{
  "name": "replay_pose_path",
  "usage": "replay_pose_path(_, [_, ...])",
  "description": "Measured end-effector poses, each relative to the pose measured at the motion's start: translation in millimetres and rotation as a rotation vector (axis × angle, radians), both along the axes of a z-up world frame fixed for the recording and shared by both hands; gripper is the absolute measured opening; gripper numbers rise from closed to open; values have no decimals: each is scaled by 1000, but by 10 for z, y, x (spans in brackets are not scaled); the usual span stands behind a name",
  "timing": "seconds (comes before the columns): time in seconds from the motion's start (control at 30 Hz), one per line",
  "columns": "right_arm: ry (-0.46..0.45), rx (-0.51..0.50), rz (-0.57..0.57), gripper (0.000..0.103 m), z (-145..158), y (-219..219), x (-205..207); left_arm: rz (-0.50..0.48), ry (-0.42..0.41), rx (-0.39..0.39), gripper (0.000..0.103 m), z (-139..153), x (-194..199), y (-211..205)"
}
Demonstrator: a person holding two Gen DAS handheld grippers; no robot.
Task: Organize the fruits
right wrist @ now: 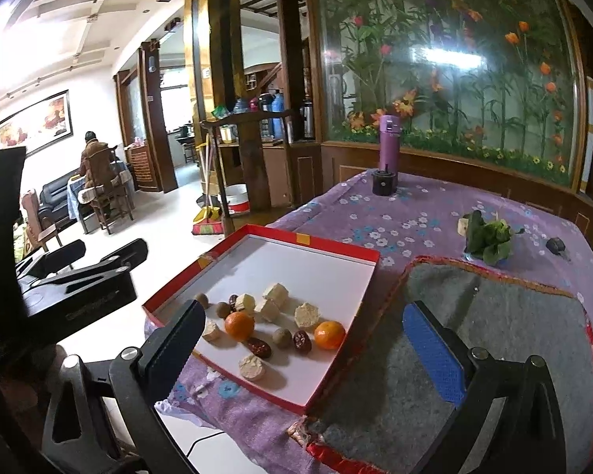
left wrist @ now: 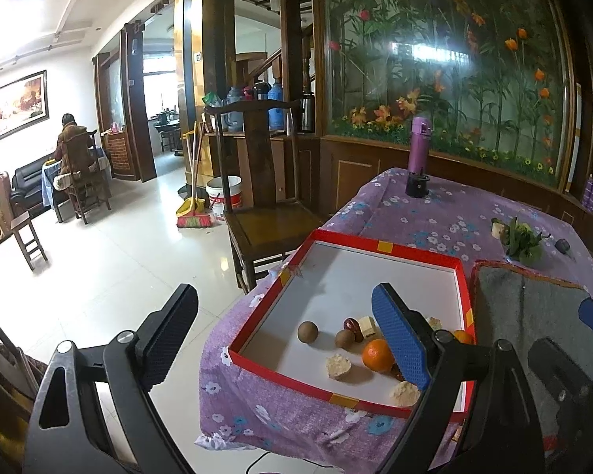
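Observation:
A red-rimmed box lid (right wrist: 338, 253) with a white floor lies on the purple table; it also shows in the left wrist view (left wrist: 387, 245). In it lie two oranges (right wrist: 239, 326) (right wrist: 329, 334), brown longans (right wrist: 282, 335), dark red dates (right wrist: 259, 347) and pale cut fruit chunks (right wrist: 307, 315). An orange (left wrist: 377, 354) and a longan (left wrist: 308, 331) show in the left wrist view. My left gripper (left wrist: 284, 339) is open, over the lid's near left corner. My right gripper (right wrist: 308, 349) is open and empty, near the lid's right front corner.
A grey mat with red-orange edging (right wrist: 494, 316) lies right of the lid. Behind stand a purple flask (right wrist: 388, 142), a black round thing (right wrist: 384, 183), leafy greens (right wrist: 488, 237) and a small dark object (right wrist: 555, 245). A wooden chair (left wrist: 265, 205) stands at the table's left edge.

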State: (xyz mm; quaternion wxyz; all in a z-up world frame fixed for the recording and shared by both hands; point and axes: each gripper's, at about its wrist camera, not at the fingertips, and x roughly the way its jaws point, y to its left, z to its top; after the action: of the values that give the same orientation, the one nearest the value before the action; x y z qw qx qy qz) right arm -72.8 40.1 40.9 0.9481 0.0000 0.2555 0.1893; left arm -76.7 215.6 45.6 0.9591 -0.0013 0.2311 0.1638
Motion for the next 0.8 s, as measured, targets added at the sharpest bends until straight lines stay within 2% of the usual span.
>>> replay_pose_path(0.2, [23,21,-13,101,28,27,143,2,-5,3,90,10,6,10])
replay_pose_path(0.63, [8,43,0,101,102,89,205,4,-10,3,91,54,-8,-53])
replay_pose_path(0.8, [12,59,-9,101,41,29,169,3,-21,2,90,110,-20,-100])
